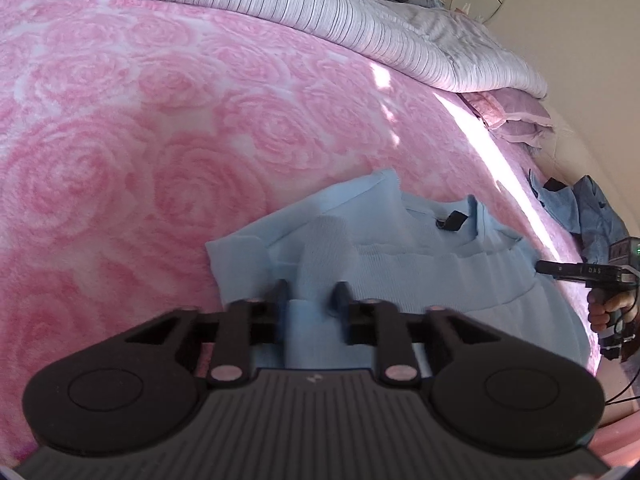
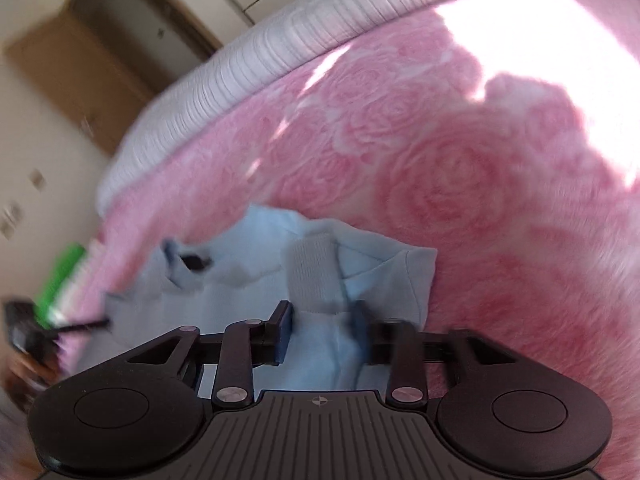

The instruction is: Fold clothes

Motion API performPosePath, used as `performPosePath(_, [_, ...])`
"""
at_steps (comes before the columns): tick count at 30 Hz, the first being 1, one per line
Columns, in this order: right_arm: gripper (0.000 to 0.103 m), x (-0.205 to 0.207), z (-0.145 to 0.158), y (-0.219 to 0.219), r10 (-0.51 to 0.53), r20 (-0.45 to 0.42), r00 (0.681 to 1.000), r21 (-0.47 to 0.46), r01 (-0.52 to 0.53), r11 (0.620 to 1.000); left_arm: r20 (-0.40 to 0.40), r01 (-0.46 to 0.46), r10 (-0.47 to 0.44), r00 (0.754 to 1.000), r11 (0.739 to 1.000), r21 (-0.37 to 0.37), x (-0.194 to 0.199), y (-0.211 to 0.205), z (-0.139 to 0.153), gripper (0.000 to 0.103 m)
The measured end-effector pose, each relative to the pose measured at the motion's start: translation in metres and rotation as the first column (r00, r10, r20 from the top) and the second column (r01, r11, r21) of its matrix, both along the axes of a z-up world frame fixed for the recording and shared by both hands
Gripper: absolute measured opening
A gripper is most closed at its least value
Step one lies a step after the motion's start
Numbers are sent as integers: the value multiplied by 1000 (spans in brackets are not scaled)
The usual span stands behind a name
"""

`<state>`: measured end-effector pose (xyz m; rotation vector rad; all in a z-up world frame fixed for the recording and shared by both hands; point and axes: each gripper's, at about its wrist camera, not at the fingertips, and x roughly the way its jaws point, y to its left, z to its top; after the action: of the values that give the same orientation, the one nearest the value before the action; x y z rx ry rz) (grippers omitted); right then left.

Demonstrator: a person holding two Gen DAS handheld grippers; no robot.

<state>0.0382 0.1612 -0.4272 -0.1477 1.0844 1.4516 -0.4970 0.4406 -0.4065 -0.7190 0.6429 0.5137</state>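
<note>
Left gripper [image 1: 310, 294] pinching light-blue sweater [image 1: 400, 264] fabric on rose-patterned blanket [image 1: 120, 140]; right gripper [image 2: 322, 320] part-open (blurred), astride sweater fold, grip unclear.

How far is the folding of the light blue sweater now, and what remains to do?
Done: the light blue sweater lies on the pink rose blanket, one ribbed cuff already folded over the body. In hand: the left gripper and right gripper each have sweater fabric between their fingers. Left: it is not yet a compact fold, and more blue clothes wait at the bed's edge.
</note>
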Motion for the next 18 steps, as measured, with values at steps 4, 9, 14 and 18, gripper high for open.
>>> performPosePath(4, [17, -14, 21, -16, 36, 133, 990, 69, -45, 997, 10, 6, -7, 1000, 999, 53, -10, -13, 16, 10])
performPosePath(9, [16, -36, 53, -44, 46, 282, 958, 215, -109, 970, 34, 27, -35, 999, 976, 214, -11, -35, 42, 10])
performPosePath(14, [10, -44, 51, -28, -22, 410, 912, 163, -49, 985, -1, 16, -17, 1000, 969, 246, 19, -18, 44, 11])
performPosePath(18, [9, -42, 47, -12, -64, 428, 902, 174, -13, 985, -44, 9, 3, 999, 960, 281, 40, 1, 39, 11])
